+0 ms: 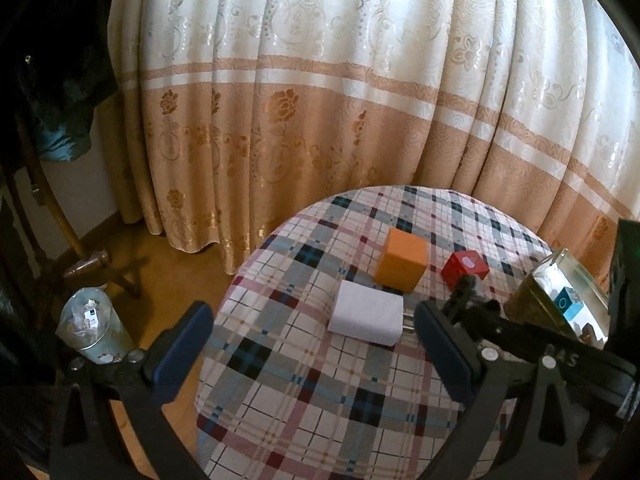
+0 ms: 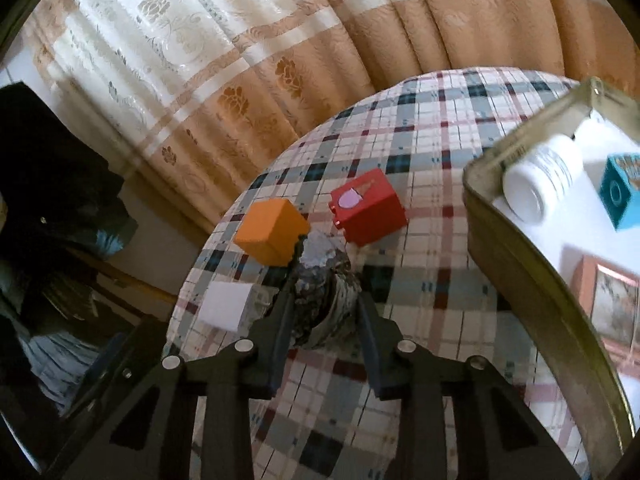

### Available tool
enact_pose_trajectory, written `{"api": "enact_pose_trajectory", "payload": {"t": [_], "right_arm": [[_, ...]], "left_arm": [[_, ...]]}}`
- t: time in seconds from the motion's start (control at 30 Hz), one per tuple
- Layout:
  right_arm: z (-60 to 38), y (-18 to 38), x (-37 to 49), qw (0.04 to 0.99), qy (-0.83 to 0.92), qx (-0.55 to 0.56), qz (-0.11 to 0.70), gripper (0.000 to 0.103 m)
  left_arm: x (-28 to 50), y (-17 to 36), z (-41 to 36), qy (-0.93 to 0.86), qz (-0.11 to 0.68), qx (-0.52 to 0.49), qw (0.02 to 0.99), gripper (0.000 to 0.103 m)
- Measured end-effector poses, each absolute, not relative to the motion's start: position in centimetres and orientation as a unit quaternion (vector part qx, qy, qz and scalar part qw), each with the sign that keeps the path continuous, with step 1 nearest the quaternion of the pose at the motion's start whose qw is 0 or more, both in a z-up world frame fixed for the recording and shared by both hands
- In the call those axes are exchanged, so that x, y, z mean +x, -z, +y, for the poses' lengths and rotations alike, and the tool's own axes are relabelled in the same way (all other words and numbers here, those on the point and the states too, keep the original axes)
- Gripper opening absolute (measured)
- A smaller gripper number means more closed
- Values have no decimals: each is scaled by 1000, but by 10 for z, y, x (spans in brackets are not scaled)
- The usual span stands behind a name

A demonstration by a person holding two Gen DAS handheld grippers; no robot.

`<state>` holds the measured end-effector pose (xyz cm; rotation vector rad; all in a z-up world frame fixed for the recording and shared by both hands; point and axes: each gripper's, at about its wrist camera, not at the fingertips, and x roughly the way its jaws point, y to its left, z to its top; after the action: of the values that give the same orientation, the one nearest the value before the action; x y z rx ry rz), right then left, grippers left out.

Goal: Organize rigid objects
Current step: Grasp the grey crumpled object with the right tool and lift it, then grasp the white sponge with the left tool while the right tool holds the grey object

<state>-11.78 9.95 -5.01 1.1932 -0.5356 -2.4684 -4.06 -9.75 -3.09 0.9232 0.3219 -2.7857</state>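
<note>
Three loose pieces are sitting on the plaid tablecloth in my right wrist view: white block at lower left, orange cube left of centre, red cube just right of it. My right gripper is clamping a grey, crinkled lump, its long axis seemingly pointing up-frame, away from me. The tin tray is waiting at right, already holding a white bottle. My left gripper is hovering with jaws apart, empty.

Daylight through curtain — dim corners, fisheye bending, motion blur in right view
</note>
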Motion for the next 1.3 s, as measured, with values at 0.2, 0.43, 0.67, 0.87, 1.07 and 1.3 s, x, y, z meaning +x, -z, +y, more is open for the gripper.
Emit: {"api": "enact_pose_trajectory", "payload": {"t": [0.2,0.43,0.67,0.87,1.07,1.3], "right_arm": [[112,53,-99,185,866,409,-220,28],[120,50,-82,175,873,402,-216,14],[124,49,-70,170,879,405,-187,14],[122,47,-63,167,877,418,-167,17],[120,52,-71,175,866,426,-195,17],[126,50,-61,193,860,413,-229,14]], "left_arm": [[-44,32,-98,937,107,318,95,101],[-46,33,-97,935,104,324,97,101],[-46,34,-96,933,103,331,96,101],[-45,35,-96,933,101,331,95,101],[-46,40,-98,927,106,348,92,101],[-52,47,-99,918,112,371,82,94]]}}
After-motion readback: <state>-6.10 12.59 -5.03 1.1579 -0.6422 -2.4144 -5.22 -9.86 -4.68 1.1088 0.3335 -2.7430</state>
